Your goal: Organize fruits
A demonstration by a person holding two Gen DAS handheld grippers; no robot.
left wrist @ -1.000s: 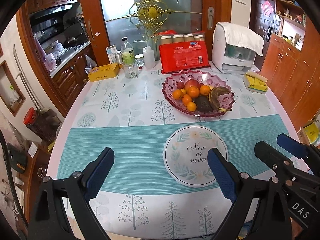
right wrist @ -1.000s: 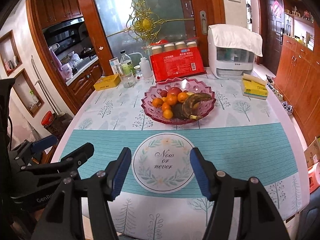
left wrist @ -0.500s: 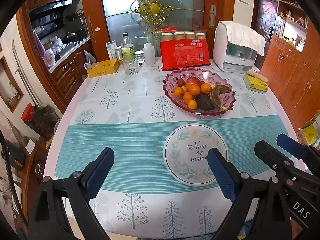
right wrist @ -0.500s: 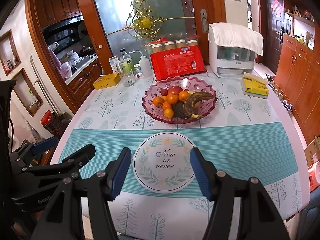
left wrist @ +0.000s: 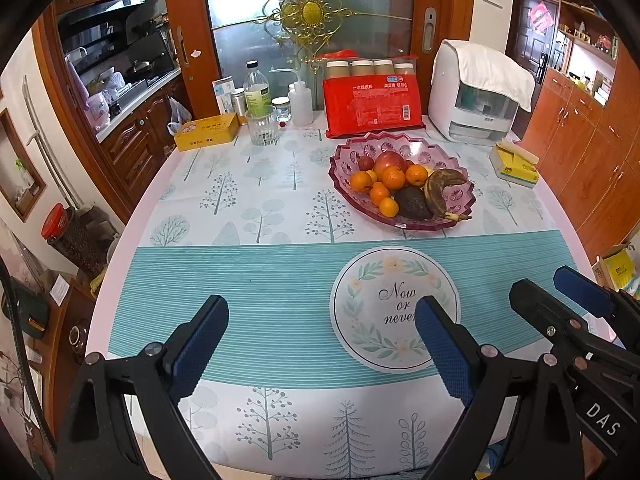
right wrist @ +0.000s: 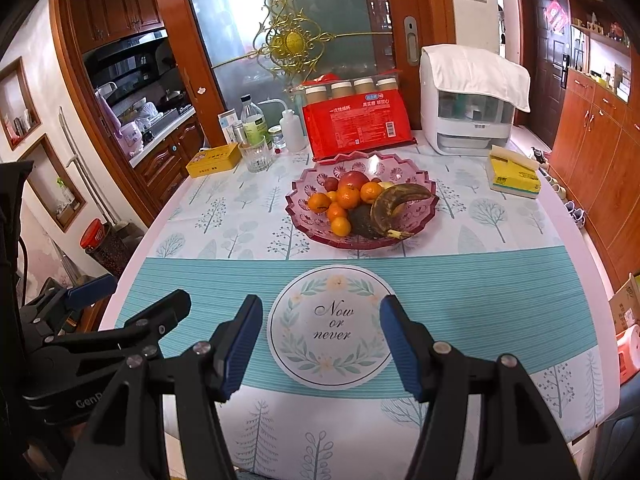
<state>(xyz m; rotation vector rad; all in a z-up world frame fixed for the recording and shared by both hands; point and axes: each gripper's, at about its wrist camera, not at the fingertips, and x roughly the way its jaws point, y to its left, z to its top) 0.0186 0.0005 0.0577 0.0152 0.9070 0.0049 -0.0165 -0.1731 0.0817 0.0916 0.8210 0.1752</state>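
A pink glass fruit bowl (left wrist: 460,204) (right wrist: 308,216) stands on the far half of the table. In it lie several oranges (left wrist: 393,177) (right wrist: 348,196), a red apple (left wrist: 389,158) (right wrist: 354,179), a dark avocado (left wrist: 412,202) (right wrist: 362,220) and a browned banana (left wrist: 440,190) (right wrist: 394,202). My left gripper (left wrist: 320,340) hovers open over the table's near edge, nothing between its blue pads. My right gripper (right wrist: 320,340) is open too, framing the round "Now or never" print (right wrist: 332,324) (left wrist: 384,304). Each gripper shows at the edge of the other's view.
At the table's back stand a red package (left wrist: 372,106), a white appliance under a cloth (left wrist: 480,92), a yellow tissue pack (left wrist: 516,164), a yellow tin (left wrist: 208,130), a glass (left wrist: 262,126) and bottles (left wrist: 256,92). Wooden cabinets line the right side.
The left wrist view has shifted slightly, with the table contents sitting a little lower in frame. Both grippers keep the same opening and nothing on the table has moved.
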